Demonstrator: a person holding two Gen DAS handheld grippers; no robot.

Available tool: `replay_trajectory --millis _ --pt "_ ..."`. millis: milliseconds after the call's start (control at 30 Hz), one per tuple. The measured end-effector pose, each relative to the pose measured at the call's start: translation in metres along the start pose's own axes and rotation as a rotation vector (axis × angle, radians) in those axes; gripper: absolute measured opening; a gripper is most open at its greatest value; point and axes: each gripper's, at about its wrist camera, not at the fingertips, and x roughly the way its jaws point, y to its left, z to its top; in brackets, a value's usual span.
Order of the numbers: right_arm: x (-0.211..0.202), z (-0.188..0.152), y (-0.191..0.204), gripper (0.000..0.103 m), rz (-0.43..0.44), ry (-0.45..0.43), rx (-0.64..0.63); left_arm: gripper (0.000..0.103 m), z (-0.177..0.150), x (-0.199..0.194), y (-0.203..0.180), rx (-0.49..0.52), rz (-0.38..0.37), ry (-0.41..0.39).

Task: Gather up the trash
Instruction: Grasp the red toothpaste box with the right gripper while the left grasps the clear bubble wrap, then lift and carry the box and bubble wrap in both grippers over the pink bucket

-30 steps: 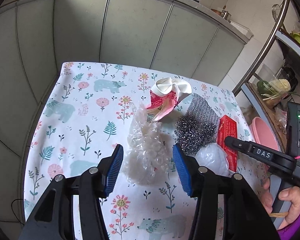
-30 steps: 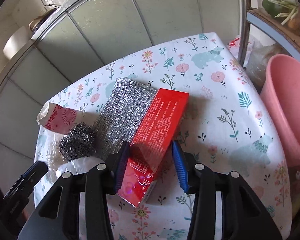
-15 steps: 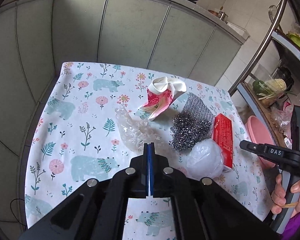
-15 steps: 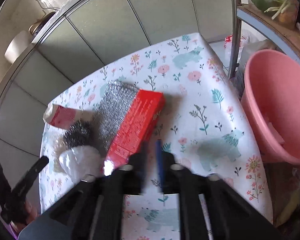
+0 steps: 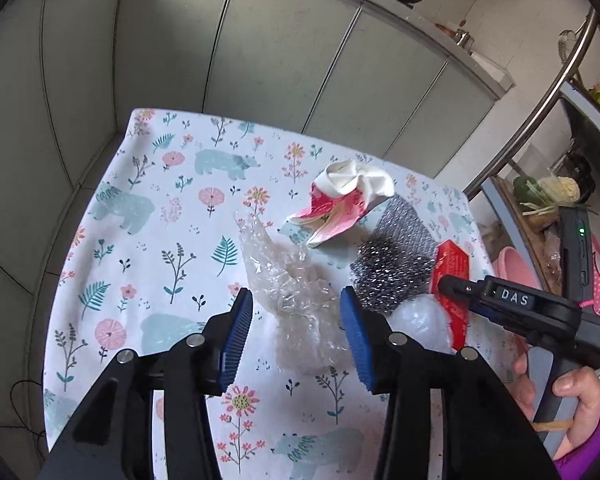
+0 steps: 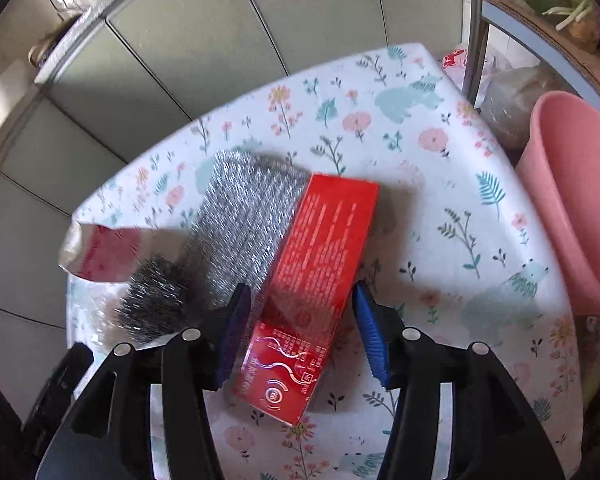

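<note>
Presently, the left gripper (image 5: pixel 296 336) is seen with its blue-padded jaws spread wide, having just been opening, and a crumpled piece of clear plastic wrap (image 5: pixel 292 284) lies on the cloth between them without being pressed by either pad. Just beyond that wrap, a crushed pink-and-white paper carton (image 5: pixel 340 204) is found, and to its right a round ball of steel wool (image 5: pixel 388 276) rests against a flat silver mesh scouring pad (image 5: pixel 404 220). A white crinkled plastic lump (image 5: pixel 420 322) sits just beside the left gripper's right finger. The right gripper (image 6: pixel 300 326) is likewise held wide, its jaws having just been opening, and the near end of a long red cardboard box (image 6: pixel 316 280) lies between the pads; the left pad stands close against the box edge, though whether it touches cannot be told, while the right pad is clearly apart from it. The box is laid partly over the silver mesh pad. All these things are spread on a table covered by a white floral cloth with bears (image 6: pixel 440 208). Off the table's right edge, a pink plastic bucket (image 6: pixel 580 200) is seen. A hand (image 5: pixel 576 408) gripping the right tool's handle is visible in the left wrist view.
</note>
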Motion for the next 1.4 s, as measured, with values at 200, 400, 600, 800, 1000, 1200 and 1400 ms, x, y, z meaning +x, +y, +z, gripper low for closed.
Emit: replay_trajectory --millis 200,400,600,800,1000,1200,1400 --pt "-0.001 -0.004 -0.007 0.047 0.019 0.009 -0.056 0.04 -0.002 0.012 0.002 -0.011 -0.017 0.006" --pt "-0.016 -0.024 -0.028 0.045 0.034 0.027 -0.104 0.02 -0.006 0.004 0.0 0.006 -0.03 -0.01" --pt "-0.034 -0.051 -0.052 0.044 0.027 0.027 -0.131 0.002 -0.018 -0.015 0.0 0.033 -0.035 -0.021" --pt "-0.051 -0.07 -0.066 0.044 0.018 0.039 -0.158 0.001 -0.035 -0.039 0.002 0.056 -0.036 -0.028" --pt "-0.053 -0.081 -0.066 0.045 0.007 0.038 -0.213 0.001 -0.052 -0.056 0.006 0.072 -0.032 -0.009" --pt "-0.053 -0.082 -0.064 0.045 -0.001 0.039 -0.223 0.002 -0.067 -0.057 0.007 0.084 -0.023 0.032" --pt "-0.053 -0.085 -0.064 0.046 -0.006 0.043 -0.234 0.021 -0.068 -0.054 0.006 0.085 0.03 0.046"
